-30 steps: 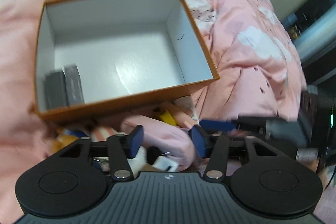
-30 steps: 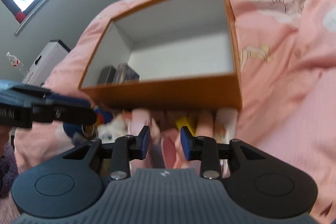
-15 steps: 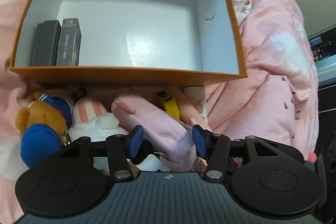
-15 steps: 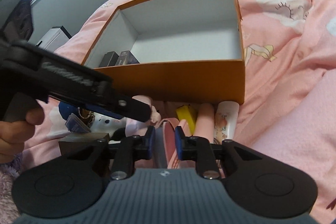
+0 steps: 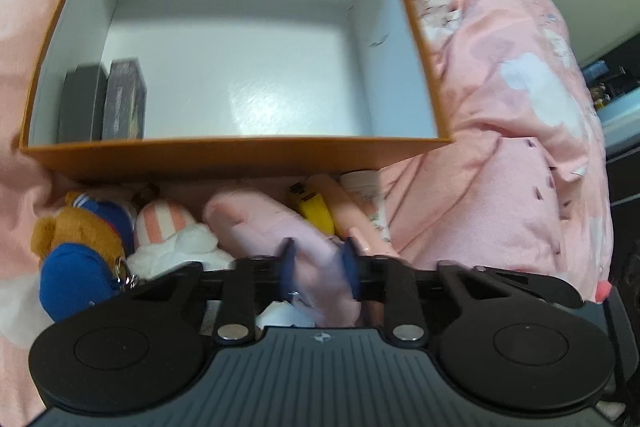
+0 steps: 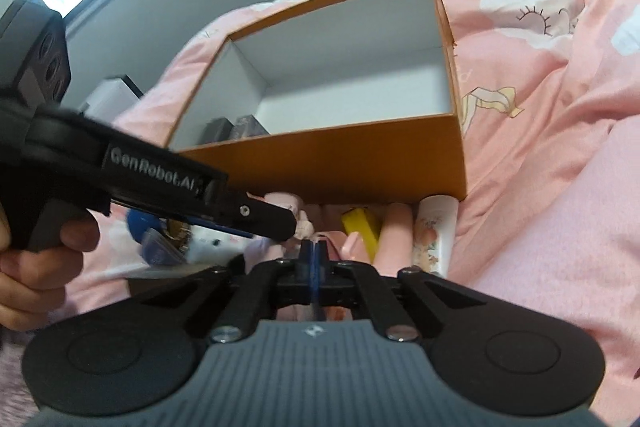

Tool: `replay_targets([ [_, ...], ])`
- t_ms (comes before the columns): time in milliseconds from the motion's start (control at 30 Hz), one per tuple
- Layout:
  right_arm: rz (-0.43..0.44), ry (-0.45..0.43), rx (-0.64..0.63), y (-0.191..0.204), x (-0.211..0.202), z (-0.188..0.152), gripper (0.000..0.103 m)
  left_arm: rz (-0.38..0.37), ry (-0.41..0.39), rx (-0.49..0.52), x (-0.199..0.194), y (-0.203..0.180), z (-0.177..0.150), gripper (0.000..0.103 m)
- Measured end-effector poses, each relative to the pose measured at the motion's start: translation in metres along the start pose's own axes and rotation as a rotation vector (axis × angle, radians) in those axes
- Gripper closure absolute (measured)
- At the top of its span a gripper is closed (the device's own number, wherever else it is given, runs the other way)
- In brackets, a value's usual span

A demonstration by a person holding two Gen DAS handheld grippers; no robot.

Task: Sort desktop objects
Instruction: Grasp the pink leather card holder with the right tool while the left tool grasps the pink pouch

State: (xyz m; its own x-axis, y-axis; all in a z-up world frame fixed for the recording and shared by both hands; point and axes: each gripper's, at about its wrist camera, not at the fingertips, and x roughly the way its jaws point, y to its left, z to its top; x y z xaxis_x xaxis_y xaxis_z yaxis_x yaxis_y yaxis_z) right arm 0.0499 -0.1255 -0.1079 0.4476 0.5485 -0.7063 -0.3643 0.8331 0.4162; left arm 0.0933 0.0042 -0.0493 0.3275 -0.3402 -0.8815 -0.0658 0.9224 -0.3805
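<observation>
The left gripper is clamped on a soft pink pouch, its blue pads pressed into the fabric from both sides. The right gripper is closed to a slit with nothing firmly seen between its pads (a thin pink strap may be pinched, but that cannot be told). The pouch lies at six o'clock from the orange box, just outside its near wall, with a yellow lighter and a pink tube at its three o'clock and plush toys at its nine o'clock. Two dark boxes stand in the box's eight o'clock corner. The pouch should be lifted straight up before being carried toward twelve o'clock, so the near wall is cleared and the neighbours are not dragged. Slack fabric may sag; the lift should be kept slow.
</observation>
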Motion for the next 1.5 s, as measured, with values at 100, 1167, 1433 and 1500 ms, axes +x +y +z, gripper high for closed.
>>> replay_targets([
  [100, 0.009, -0.02, 0.0, 0.002, -0.006, 0.002, 0.103, -0.013, -0.02, 0.039, -0.01, -0.007, 0.0, 0.103],
  [1167, -0.021, 0.041, -0.113, 0.003, 0.021, 0.013, 0.088, 0.084, 0.056, -0.17, 0.034, 0.02, 0.011, 0.044],
  [1433, 0.051, 0.048, -0.006, -0.008, 0.017, 0.016, 0.102, 0.013, 0.036, -0.14, 0.02, 0.028, 0.006, 0.065],
  [1500, 0.062, 0.041, 0.015, -0.01, 0.013, 0.016, 0.102, -0.021, 0.034, -0.143, 0.013, 0.03, 0.004, 0.071],
])
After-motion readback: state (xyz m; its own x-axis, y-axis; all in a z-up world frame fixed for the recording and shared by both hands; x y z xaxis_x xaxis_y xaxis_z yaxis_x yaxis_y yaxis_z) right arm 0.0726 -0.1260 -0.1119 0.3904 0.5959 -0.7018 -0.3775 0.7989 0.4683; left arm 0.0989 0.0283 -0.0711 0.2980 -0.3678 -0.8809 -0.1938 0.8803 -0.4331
